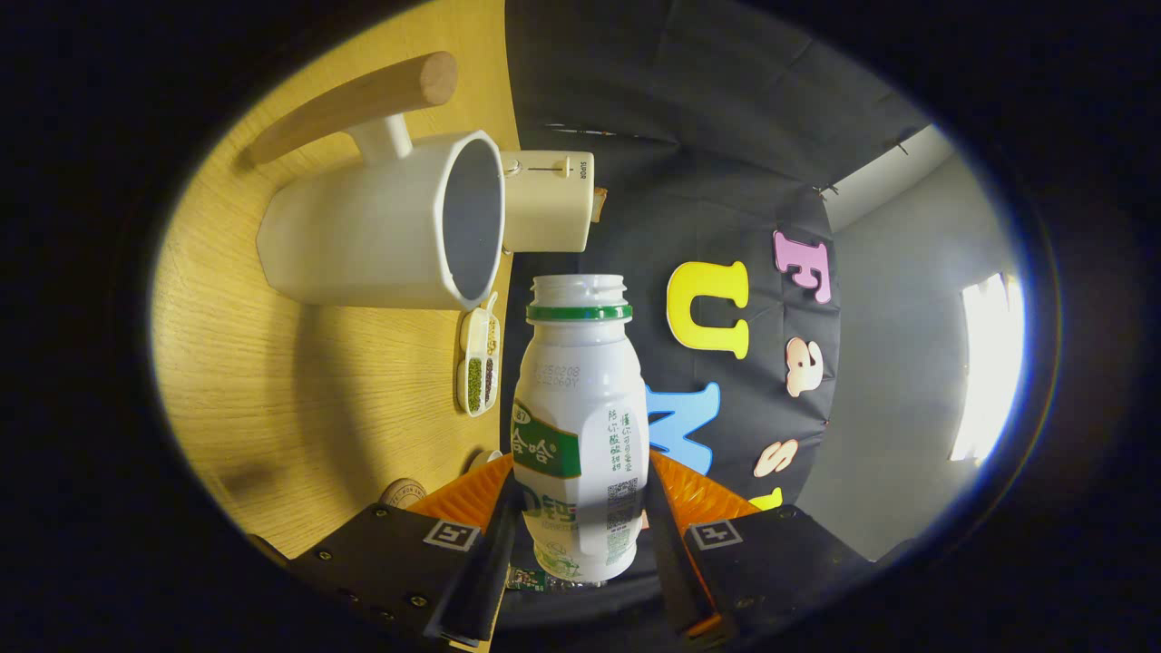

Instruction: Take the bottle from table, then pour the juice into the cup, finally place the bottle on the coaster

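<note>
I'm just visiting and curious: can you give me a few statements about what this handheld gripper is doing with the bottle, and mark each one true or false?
1. The gripper is shut on the bottle. True.
2. The bottle still wears its cap. False: its mouth is open, with only a green ring below it.
3. The white cup has a wooden handle. True.
4. The cup is brimming with juice. False: no juice shows inside it.
5. A small tray of seeds lies on the table near the cup. True.

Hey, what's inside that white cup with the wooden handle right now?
The cup shows a bare grey inner wall, no juice visible; its bottom is hidden. The gripper holds the uncapped bottle beside its mouth.
</note>
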A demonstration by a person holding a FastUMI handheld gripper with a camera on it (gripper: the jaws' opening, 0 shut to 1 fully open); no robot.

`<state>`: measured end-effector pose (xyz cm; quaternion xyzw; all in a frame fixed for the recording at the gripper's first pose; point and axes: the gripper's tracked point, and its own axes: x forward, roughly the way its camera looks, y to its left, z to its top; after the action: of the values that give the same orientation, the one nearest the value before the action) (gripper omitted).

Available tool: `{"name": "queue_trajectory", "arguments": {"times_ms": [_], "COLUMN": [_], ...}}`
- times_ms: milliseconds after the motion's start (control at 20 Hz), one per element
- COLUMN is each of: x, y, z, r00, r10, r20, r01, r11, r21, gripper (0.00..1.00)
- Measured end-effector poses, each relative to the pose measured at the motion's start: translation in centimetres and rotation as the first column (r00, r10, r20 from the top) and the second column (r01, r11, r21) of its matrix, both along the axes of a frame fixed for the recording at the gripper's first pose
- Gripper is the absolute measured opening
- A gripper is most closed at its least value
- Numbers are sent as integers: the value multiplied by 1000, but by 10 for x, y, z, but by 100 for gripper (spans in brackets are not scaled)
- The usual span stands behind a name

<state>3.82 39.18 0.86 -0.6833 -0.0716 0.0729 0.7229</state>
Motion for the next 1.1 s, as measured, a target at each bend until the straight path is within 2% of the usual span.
{"name": "queue_trajectory", "arguments": {"times_ms": [1100], "x": [-3], "y": [12], "z": [11], "r00": [996], "r10": [45], "r20": [76], "r01": [-37], "r11": [994], "r21": [-104], "gripper": [69]}}
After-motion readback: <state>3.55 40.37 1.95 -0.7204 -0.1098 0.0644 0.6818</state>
